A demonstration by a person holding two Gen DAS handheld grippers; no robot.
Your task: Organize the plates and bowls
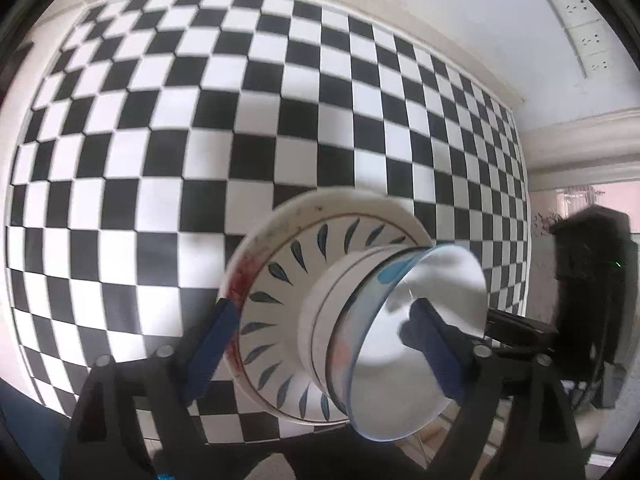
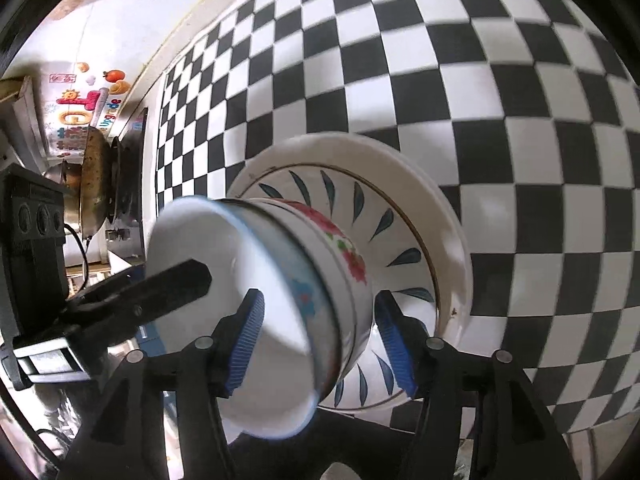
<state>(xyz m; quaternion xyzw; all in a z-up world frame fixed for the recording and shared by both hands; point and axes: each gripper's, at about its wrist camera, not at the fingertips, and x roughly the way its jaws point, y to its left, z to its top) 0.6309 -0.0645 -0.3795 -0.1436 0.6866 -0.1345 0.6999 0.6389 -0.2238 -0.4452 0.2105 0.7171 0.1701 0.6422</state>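
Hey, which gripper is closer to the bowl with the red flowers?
Right. The right gripper straddles the flowered bowl, one finger just outside its wall. The left gripper reaches into the top bowl, its other finger by the plate rim.

Bright daylight, strong fisheye warp

Checkered cloth [image 1: 240, 120] bows and darkens toward the edges; the top bowl [image 2: 256, 308] smears with motion blur, glare whitening its inside.
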